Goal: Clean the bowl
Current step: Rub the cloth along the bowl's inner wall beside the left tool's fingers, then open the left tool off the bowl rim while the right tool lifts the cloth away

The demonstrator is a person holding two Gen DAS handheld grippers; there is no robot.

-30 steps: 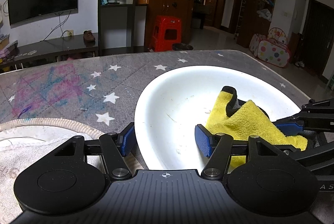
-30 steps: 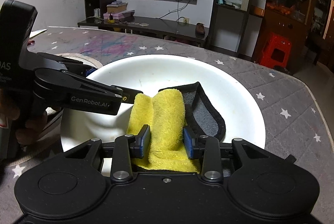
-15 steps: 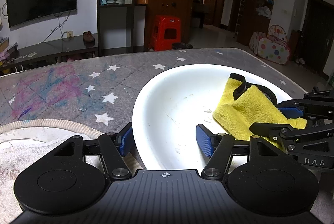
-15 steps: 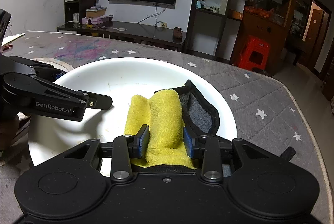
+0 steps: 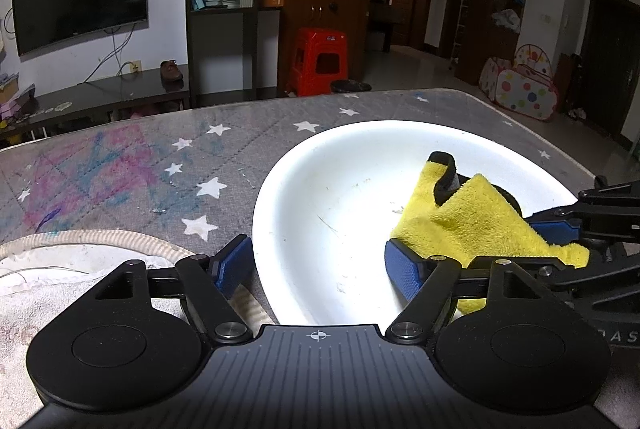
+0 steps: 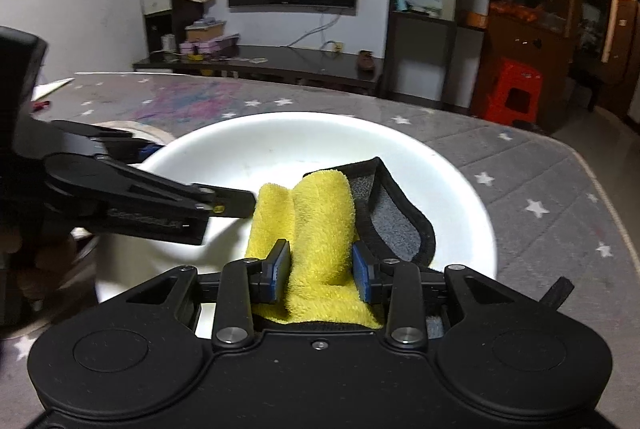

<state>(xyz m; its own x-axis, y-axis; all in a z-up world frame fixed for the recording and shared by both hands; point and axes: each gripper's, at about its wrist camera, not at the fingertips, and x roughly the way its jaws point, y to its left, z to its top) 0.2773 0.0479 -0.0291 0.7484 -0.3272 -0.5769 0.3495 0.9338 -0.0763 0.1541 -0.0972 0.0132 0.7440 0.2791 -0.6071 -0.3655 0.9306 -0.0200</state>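
A wide white bowl (image 5: 340, 189) sits on the grey star-patterned table cover (image 5: 140, 181). My left gripper (image 5: 318, 269) straddles the bowl's near rim, one blue pad outside and one inside. Its jaws are opening and the pads stand clear of the rim. In the right wrist view the same bowl (image 6: 280, 141) holds a yellow cloth (image 6: 320, 213) with a grey, black-edged back. My right gripper (image 6: 320, 269) is shut on a fold of that cloth, low in the bowl. The yellow cloth (image 5: 472, 225) lies on the bowl's right side in the left wrist view.
A whitish towel with a braided edge (image 5: 60, 269) lies just left of the bowl. The table's rounded edge (image 6: 600, 189) runs close on the right. A red stool (image 5: 318, 61) and dark cabinets stand on the floor beyond the far edge.
The left gripper's jaws have spread wider around the bowl's rim. The right gripper keeps its grip on the cloth, which has shifted only slightly inside the bowl.
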